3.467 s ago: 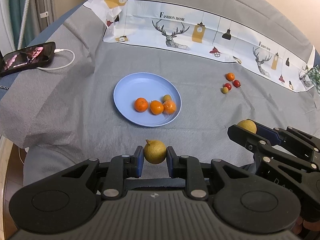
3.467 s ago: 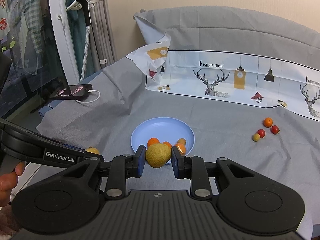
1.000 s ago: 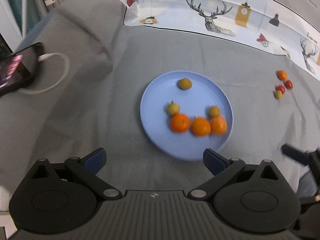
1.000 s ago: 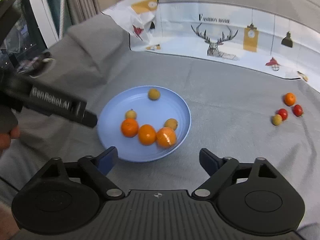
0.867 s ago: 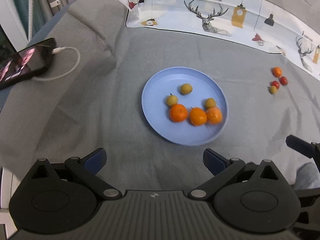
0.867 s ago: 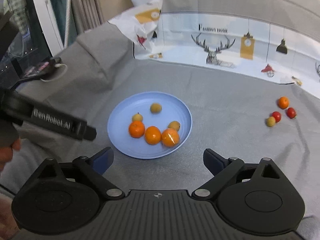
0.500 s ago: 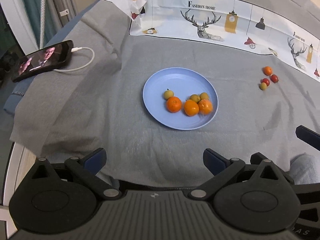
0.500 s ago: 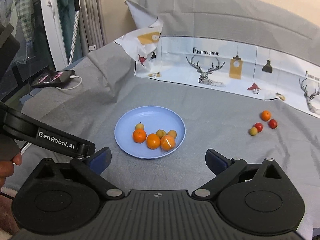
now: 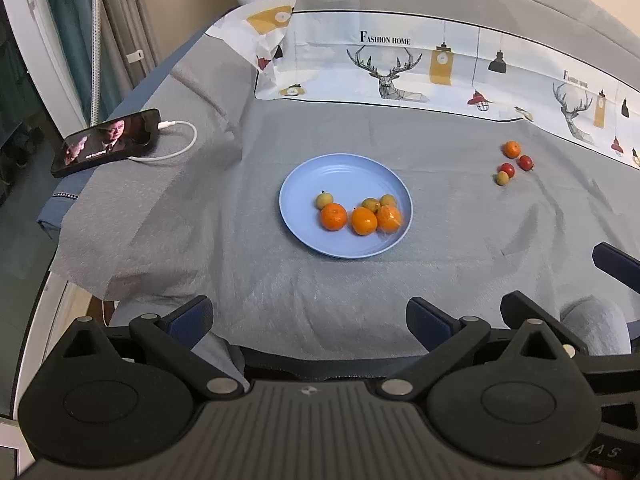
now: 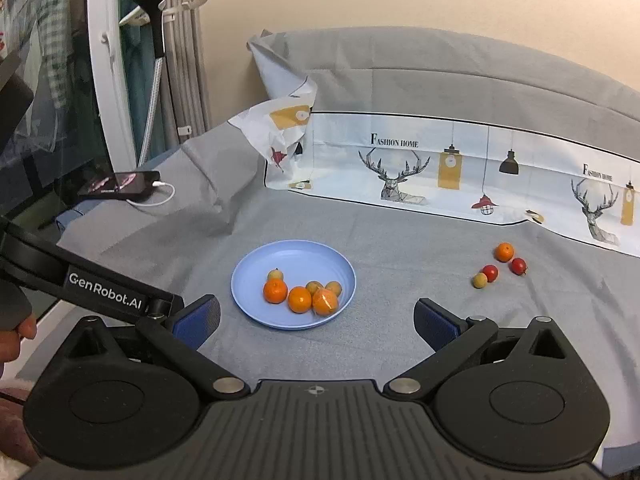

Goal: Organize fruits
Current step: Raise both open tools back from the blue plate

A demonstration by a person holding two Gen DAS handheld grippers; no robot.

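Note:
A blue plate [image 9: 344, 172] [image 10: 294, 254] rests on the grey cloth and holds three oranges [image 9: 333, 216] [image 10: 299, 299] and three small yellow-green fruits [image 9: 324, 200] [image 10: 275, 274]. Off to the right on the cloth lie a small orange [image 9: 511, 149] [image 10: 503, 252], two red fruits [image 9: 507, 169] [image 10: 490, 272] and one yellow-green fruit [image 9: 502, 178] [image 10: 480, 280]. My left gripper [image 9: 308, 320] is open and empty, held back above the cloth's near edge. My right gripper [image 10: 316, 322] is open wide and empty too, well short of the plate.
A phone [image 9: 106, 142] [image 10: 120, 185] with a white cable lies at the far left edge. A printed cloth with deer [image 9: 400, 68] [image 10: 440, 168] stands along the back. The left gripper's arm [image 10: 92, 284] crosses the right wrist view at left; a hand holds it.
Both grippers have pulled back and up from the plate, so it looks smaller and farther. The far yellow-green fruit rolled down to join the others by the oranges. Both stay open.

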